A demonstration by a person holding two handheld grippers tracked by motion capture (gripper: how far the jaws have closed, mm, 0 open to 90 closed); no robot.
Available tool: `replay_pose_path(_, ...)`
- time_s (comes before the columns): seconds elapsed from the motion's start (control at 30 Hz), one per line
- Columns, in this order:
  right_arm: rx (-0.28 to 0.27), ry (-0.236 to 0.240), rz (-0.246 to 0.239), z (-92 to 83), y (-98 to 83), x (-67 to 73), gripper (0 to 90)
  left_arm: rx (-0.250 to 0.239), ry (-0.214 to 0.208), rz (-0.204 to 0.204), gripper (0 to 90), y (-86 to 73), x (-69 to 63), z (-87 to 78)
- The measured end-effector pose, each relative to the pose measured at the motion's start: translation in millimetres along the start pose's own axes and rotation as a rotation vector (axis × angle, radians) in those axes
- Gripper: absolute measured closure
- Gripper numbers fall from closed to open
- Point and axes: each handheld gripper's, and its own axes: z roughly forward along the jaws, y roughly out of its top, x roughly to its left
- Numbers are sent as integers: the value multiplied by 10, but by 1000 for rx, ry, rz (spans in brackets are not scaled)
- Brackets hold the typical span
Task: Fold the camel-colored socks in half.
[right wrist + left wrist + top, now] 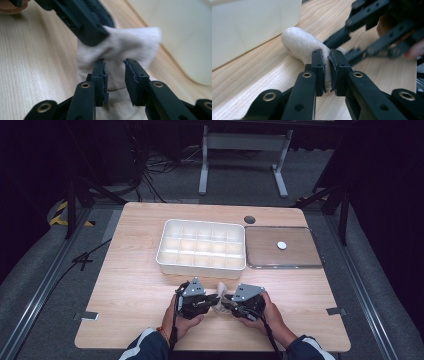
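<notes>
On the near middle of the light wooden table, the left gripper has its jaws pressed together on a fold of a small white knitted sock. The sock lies between the two tools, just in front of the white plastic compartment tray. The right gripper stands with its jaws partly apart over the fabric, seemingly not gripping it. Further right rests a clear flat lid.
</notes>
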Motion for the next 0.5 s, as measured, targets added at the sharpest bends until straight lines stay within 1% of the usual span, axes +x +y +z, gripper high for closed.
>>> replay_pose_path(0.03,-8,-9,3,-50,0,-15,728,-3,-2,-3,822,2,1,-6)
replay_pose_path(0.07,-10,-13,3,-97,-6,-35,736,-2,0,2,822,4,1,-14)
replay_pose_path(0.1,-9,-12,13,-145,-24,-59,748,-1,-1,6,822,6,-2,-13)
replay_pose_path(0.13,-3,-13,20,-162,-39,-72,750,7,4,6,822,8,-10,-14)
replay_pose_path(0.17,6,-17,24,-175,-59,-89,752,3,2,10,822,9,-12,-2)
replay_pose_path(0.2,6,-17,24,-175,-59,-89,752,3,2,10,821,9,-12,-2)
replay_pose_path(0.27,37,-15,37,-151,-99,-109,746,11,0,14,821,5,-28,20)
replay_pose_path(0.3,62,-4,35,-101,-117,-104,744,23,3,25,820,12,-37,23)
replay_pose_path(0.33,77,-3,26,-56,-131,-85,750,13,0,21,820,12,-46,35)
replay_pose_path(0.37,75,-4,26,-39,-137,-77,755,19,4,32,819,23,-50,41)
replay_pose_path(0.43,74,0,21,-31,-128,-71,758,9,-3,22,817,30,-64,63)
replay_pose_path(0.5,74,-2,25,-26,-130,-63,766,9,-7,32,816,33,-87,88)
